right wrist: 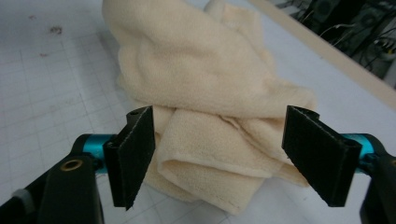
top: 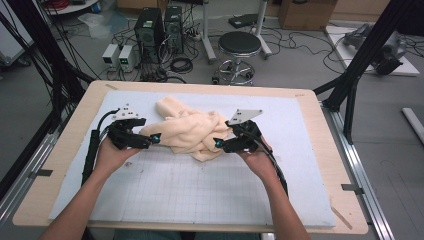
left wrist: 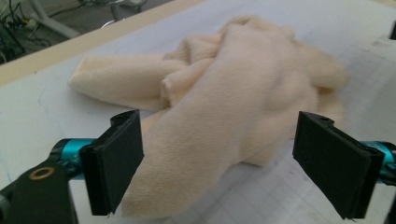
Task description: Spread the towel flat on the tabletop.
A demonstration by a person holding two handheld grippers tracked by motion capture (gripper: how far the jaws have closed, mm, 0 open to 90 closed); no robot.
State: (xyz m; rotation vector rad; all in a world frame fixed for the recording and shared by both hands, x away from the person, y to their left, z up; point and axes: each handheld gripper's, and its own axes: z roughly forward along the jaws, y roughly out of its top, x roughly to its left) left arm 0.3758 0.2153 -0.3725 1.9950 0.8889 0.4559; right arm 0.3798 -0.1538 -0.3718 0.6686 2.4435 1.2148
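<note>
A crumpled cream towel [top: 190, 129] lies in a heap in the middle of the white gridded mat [top: 165, 190]. My left gripper [top: 152, 140] is at the towel's left edge and stands open; in the left gripper view its jaws straddle a fold of the towel [left wrist: 224, 116] without pinching it. My right gripper [top: 218, 143] is at the towel's right front edge, open too. In the right gripper view the folded corner of the towel [right wrist: 210, 154] sits between the wide-apart jaws.
The mat covers a wooden table [top: 70, 150]. Beyond the far edge stand a round stool [top: 239, 45], computer towers [top: 150, 30] and loose cables on the floor. Black frame posts [top: 360, 60] rise at both sides of the table.
</note>
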